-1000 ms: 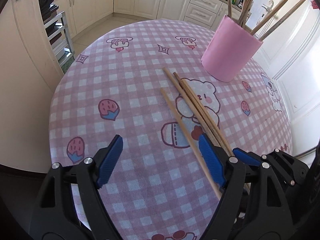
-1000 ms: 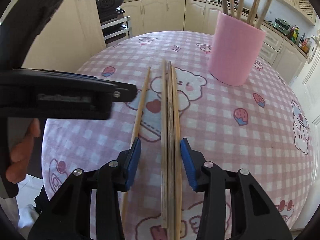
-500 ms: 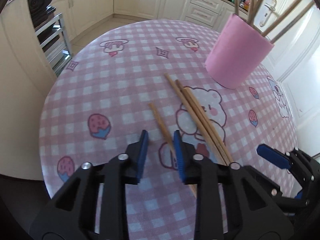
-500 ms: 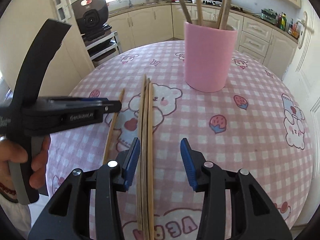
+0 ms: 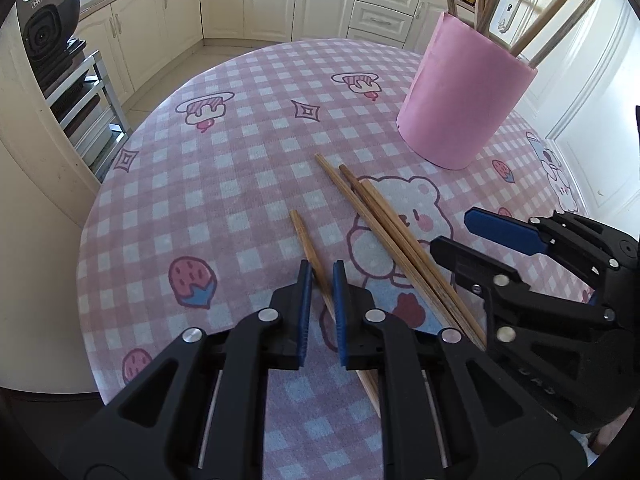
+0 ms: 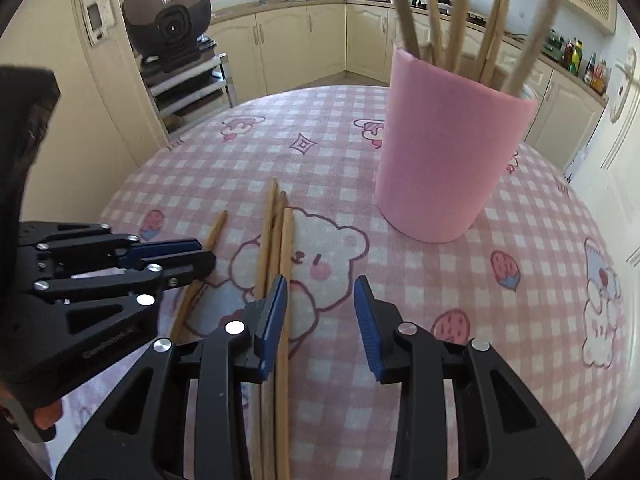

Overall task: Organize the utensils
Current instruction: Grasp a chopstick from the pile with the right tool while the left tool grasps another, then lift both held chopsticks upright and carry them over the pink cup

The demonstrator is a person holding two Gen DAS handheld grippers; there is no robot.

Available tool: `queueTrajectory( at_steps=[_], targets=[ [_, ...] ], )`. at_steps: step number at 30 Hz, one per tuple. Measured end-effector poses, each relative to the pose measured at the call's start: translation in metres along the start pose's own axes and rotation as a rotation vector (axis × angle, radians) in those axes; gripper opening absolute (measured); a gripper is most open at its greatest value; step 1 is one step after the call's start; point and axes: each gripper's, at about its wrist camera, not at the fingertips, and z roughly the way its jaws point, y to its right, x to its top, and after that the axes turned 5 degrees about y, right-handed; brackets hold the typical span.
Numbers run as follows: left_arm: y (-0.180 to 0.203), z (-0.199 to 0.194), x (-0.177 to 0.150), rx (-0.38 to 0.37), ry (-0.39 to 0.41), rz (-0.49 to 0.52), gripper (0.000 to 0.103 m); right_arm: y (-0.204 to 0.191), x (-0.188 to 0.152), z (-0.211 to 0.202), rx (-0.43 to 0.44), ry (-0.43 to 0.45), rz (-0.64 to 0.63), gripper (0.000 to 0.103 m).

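One pale wooden chopstick lies on the pink checked tablecloth, pinched by our left gripper, whose frame hides its near end. At two o'clock three more chopsticks lie bunched before the pink cylindrical holder; our right gripper, jaws just closing yet apart, grips nothing.

Matt wooden chopsticks on soft checked tablecloth

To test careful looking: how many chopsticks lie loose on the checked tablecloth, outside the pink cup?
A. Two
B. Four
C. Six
B: a single chopstick lies between the pads of the left gripper, and a bundle of three lies beside it, in front of the pink cup.
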Motion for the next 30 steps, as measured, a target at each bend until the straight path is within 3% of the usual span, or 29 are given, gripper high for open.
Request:
queueTrajectory(
  at_steps=[7,11,18,20,26,30],
  targets=[
    [-0.003,0.004,0.004,-0.018,-0.002,-0.001,0.011,-0.004,0.006,0.011,0.003,-0.025,-0.036,0.032],
    [-0.003,0.007,0.008,-0.017,-0.007,0.01,0.011,-0.009,0.014,0.023,-0.055,-0.041,-0.064,0.025],
    [0.001,0.014,0.019,-0.006,-0.014,0.034,0.011,-0.011,0.024,0.031,-0.039,-0.061,-0.068,0.005],
    [0.002,0.014,0.019,-0.002,-0.011,0.031,0.01,-0.013,0.025,0.033,-0.043,-0.059,-0.071,0.005],
    [0.002,0.005,0.019,-0.034,-0.002,0.015,0.007,-0.009,0.025,0.012,0.023,0.006,0.004,0.005],
    [0.007,-0.019,0.021,-0.063,0.049,0.023,0.007,-0.005,0.025,-0.018,0.063,0.077,0.039,0.005]
  ],
)
